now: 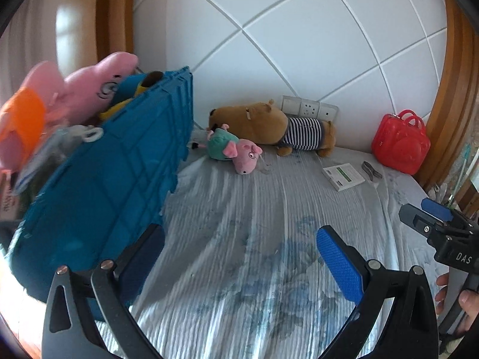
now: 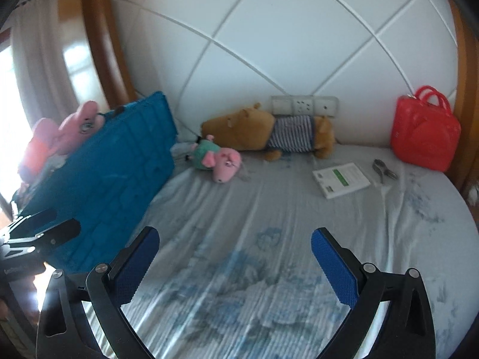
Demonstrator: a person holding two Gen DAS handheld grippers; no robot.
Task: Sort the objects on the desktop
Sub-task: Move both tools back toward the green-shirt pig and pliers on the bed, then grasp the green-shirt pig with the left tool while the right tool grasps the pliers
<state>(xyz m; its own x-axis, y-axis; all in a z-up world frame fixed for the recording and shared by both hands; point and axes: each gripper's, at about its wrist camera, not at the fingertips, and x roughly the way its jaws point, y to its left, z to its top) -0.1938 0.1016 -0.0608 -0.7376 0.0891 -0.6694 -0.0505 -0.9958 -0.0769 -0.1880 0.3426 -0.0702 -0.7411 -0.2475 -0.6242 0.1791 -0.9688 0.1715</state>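
Left wrist view shows the left gripper (image 1: 239,269) nearest the camera, its two blue-padded fingers spread wide with nothing between them, hovering over a pale blue bedsheet (image 1: 239,224) printed with faded flowers. At the far right edge the right gripper (image 1: 431,215) juts in, held by a hand (image 1: 458,296); the right wrist view shows its own fingers spread wide and empty too. Just beside the left finger stands a teal plastic crate (image 1: 119,164), tilted, with a big pink plush toy (image 1: 89,89) poking out of its top along with other blurred items. Farther back on the sheet lies a small pink pig plush (image 1: 236,149) in a green outfit, on its side, touching a brown plush animal (image 1: 269,125) in a striped shirt that lies against the white padded headboard (image 1: 299,45). Off to the right rest a white booklet (image 1: 342,176), a small metal tool (image 1: 371,170) just beside it, and a red handbag (image 1: 401,143) at the headboard.
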